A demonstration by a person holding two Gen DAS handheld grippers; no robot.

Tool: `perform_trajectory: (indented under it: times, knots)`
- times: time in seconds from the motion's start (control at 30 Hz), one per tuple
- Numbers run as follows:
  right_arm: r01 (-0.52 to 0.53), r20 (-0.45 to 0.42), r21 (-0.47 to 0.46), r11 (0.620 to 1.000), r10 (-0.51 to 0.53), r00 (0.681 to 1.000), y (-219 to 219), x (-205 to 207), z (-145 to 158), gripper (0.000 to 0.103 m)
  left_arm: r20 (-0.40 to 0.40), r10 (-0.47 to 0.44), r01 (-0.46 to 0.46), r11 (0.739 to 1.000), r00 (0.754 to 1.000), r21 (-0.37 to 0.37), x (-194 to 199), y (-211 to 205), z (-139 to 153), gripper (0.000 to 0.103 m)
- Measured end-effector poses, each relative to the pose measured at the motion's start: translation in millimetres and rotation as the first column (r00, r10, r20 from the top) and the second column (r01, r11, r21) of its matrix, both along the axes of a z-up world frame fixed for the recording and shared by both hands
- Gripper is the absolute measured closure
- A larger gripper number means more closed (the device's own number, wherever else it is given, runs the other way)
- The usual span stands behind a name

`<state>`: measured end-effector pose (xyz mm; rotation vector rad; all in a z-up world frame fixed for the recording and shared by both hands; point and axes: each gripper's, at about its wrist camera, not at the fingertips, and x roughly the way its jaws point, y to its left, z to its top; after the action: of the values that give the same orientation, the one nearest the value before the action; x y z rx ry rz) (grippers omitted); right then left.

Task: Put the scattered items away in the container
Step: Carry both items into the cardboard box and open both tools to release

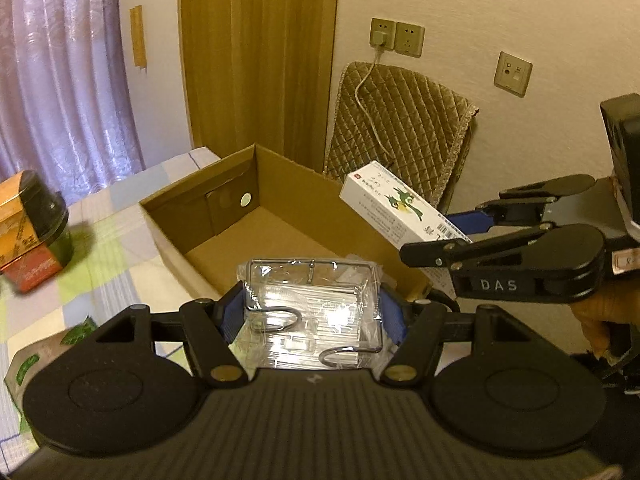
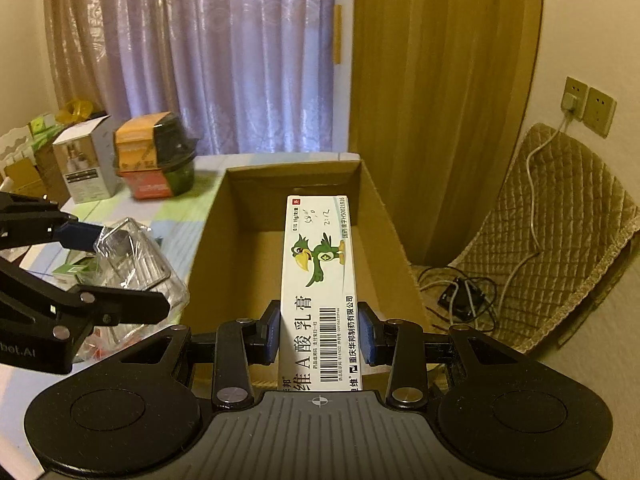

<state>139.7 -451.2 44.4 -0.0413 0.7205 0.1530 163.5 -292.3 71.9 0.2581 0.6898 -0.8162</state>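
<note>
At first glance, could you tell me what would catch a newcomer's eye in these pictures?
Most striking is the white ointment carton with a green cartoon bird, clamped in the right gripper over the open, empty cardboard box. Beside it, the left gripper holds a clear plastic packet of metal hooks at the box's near edge. An orange-and-black tin stands on the checked tablecloth.

My counter (image 2: 176, 216) wears a checked cloth of pale green, lilac and cream. An open cardboard box (image 2: 208, 240) sits on it at the right edge. An orange-and-black package (image 2: 154, 156) and a grey-white carton (image 2: 86, 164) stand on the far left part, and a green-leafed pack (image 1: 28, 364) lies nearer.
</note>
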Motion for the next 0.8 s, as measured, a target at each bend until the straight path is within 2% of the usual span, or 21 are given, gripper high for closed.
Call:
perform_trajectory:
  times: [0.33, 0.8]
  knots:
    - [0.026, -0.018, 0.007, 1.0, -0.026, 1.0, -18.4, 13.3, -9.1, 0.062, -0.033, 0.006, -0.007, 1.0, 0.999, -0.018, 30.8, -19.7, -12.9, 0.04]
    - [0.029, -0.041, 0.023, 0.999, -0.028, 0.999, -20.9, 24.9, -22.6, 0.062, -0.056, 0.004, -0.004, 1.0, 0.998, -0.005, 43.8, -37.8, -27.7, 0.04]
